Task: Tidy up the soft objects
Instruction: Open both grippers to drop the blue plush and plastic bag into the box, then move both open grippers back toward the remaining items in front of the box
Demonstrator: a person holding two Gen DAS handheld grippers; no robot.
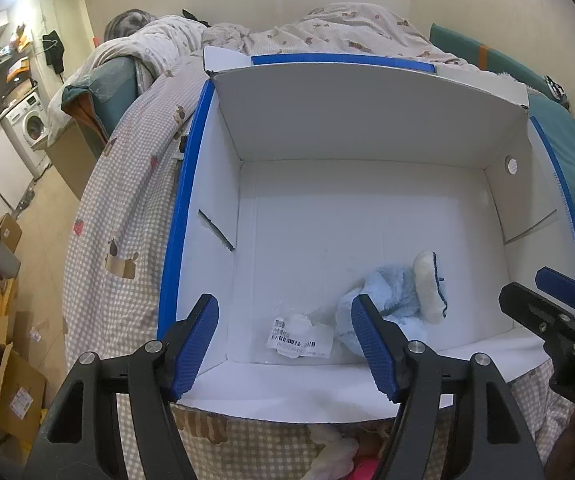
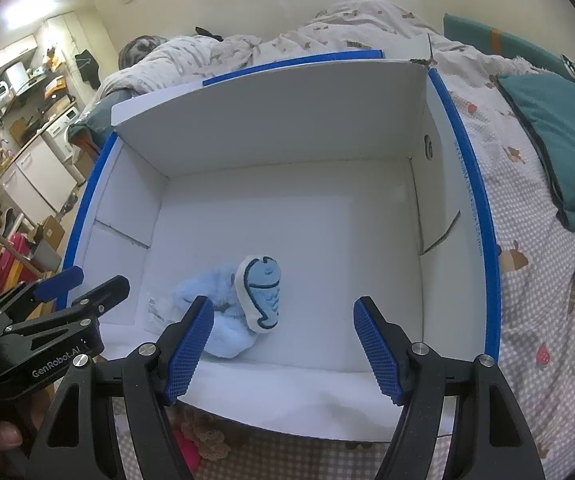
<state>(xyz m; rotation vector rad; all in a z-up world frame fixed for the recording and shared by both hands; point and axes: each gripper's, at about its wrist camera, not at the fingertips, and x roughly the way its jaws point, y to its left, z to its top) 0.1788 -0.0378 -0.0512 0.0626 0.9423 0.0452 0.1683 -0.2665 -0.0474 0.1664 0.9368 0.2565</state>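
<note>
The light-blue plush towel [image 2: 223,312], with its fish patch [image 2: 261,296] propped upright, lies bunched on the floor of the white box [image 1: 351,112], close to the near wall and toward the near-left corner. Just beside it, on its left, sits a clear packet with a barcode label [image 1: 297,338]. Both of your claws are spread wide and hold nothing: the left gripper [image 1: 285,344] hovers over the near edge above the packet, the right gripper [image 2: 283,344] over the same edge, to the right of the towel. More soft things, pink and cream, peek out on the checked bedspread [image 1: 135,208] below the near wall. Likely those come next: draw back clear of the rim, pinch one by a thick fold, and lift high enough to clear the wall before letting go.
</note>
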